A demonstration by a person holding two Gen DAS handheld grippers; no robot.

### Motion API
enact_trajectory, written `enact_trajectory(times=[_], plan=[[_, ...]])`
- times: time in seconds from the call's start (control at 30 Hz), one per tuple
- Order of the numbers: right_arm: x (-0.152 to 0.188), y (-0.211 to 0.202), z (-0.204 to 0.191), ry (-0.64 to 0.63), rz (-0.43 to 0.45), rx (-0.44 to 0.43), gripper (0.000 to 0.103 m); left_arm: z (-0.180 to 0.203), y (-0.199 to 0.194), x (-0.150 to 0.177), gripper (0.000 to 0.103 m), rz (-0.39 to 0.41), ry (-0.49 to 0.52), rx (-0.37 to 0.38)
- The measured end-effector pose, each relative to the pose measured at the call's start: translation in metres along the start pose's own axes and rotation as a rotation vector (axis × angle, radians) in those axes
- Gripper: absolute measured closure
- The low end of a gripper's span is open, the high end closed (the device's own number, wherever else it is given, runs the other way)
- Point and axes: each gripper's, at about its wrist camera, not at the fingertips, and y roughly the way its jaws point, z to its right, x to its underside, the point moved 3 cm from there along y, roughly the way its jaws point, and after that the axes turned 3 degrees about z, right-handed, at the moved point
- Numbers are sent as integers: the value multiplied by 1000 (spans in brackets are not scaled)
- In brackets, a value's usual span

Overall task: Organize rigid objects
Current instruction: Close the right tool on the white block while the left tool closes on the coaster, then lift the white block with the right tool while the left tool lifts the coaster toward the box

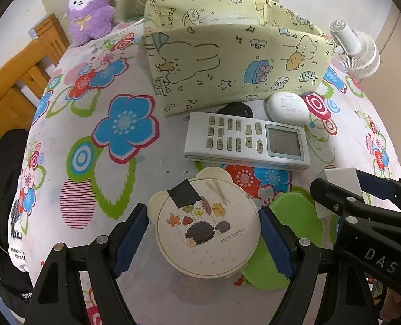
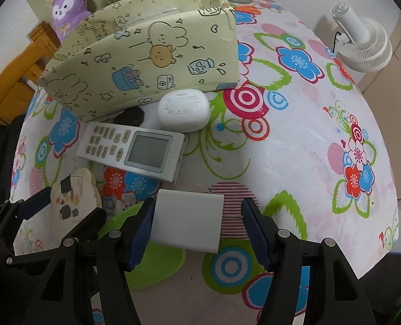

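**Both grippers spread wide over a compact and a white block**

The left gripper (image 1: pixel 204 233) is held low over the table, pointing toward the fabric organizer (image 1: pixel 235 54), with its jaws spread wide around the round cream compact (image 1: pixel 207 227). The blue pads (image 1: pixel 131 241) sit just at the compact's two sides; whether they press on it cannot be told. The compact lies flat on the floral tablecloth (image 1: pixel 92 94), partly over a green disc (image 1: pixel 295 216).

The right gripper (image 2: pixel 197 230) reaches in beside it at the same low angle, jaws parted. The white block (image 2: pixel 187 222) lies between them, its left edge at the left pad (image 2: pixel 143 233), while a clear gap separates it from the right pad.

Ahead of both, the white remote control (image 1: pixel 247 140) lies flat, buttons up. Beyond it, a white oval case (image 1: pixel 287 108) and a small black object (image 1: pixel 237 108) rest against the organizer's front wall. A purple plush toy (image 1: pixel 88 8) sits at the far left, and a white fan (image 2: pixel 362 46) stands at the right.
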Motion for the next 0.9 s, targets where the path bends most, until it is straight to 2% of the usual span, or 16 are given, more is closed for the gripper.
enact_trajectory(times=[0.4,0.9], plan=[[-5,-24,-1,5,47,-6,37,6,-25,-11,20,48,15,-7],[-28,-62,0,0,141,-9,37,10,-54,-36,20,112,7,-9]])
